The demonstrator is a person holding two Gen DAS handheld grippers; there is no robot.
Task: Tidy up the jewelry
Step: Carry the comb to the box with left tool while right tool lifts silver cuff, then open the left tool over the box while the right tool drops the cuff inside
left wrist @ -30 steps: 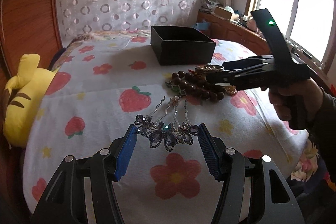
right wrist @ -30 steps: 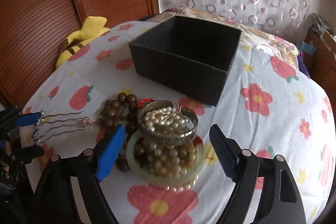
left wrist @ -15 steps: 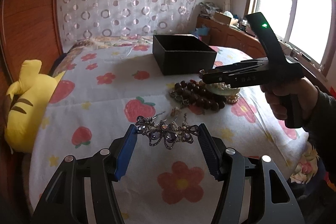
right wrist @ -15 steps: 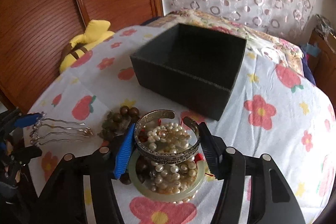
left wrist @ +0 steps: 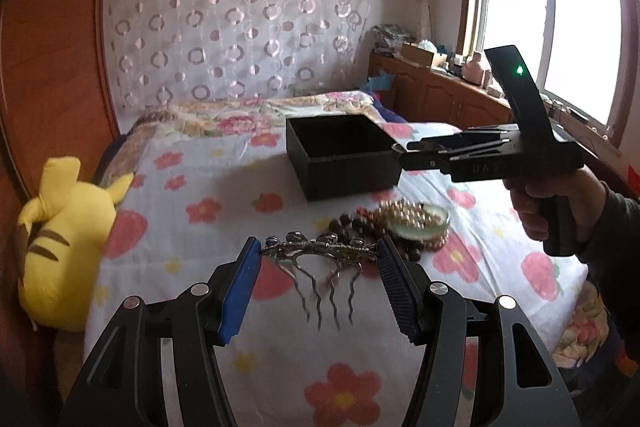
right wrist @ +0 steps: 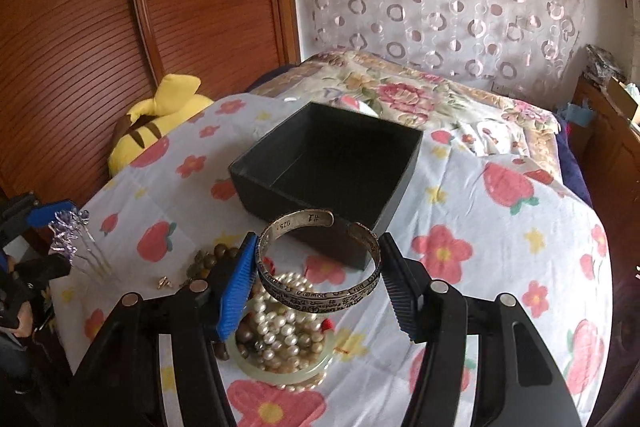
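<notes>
Both hands are loaded and the box (right wrist: 326,163) is the mark. The right gripper (right wrist: 318,263) has its fingers closed part way on the cuff (right wrist: 320,267), pressing it across its width with the gap in the band facing the box. Cuff and fingers hang above the bed (right wrist: 500,227), just short of the near corner of the box, with the pearls (right wrist: 280,323) and the jade bangle (right wrist: 280,373) lying on the bed below them. So for this hand the box is straight ahead along the fingers, open top up and nothing seen inside it (a short carry forward, by my reading).

The left gripper (left wrist: 318,255) has its fingers clamped on the comb (left wrist: 320,249) by the two ends of its jewelled bar. The bar's long axis runs straight across from finger to finger, and the prongs hang down toward the bed. From here the box (left wrist: 340,155) lies ahead and a little to the right, well beyond the wooden beads (left wrist: 352,223), which lie between the comb and the box.

The right hand (left wrist: 556,203) is plainly the nearer of the two. I judge the cuff goes in first, the comb after. The risk I see is the comb's prongs catching the near wall of the box on the way in.
</notes>
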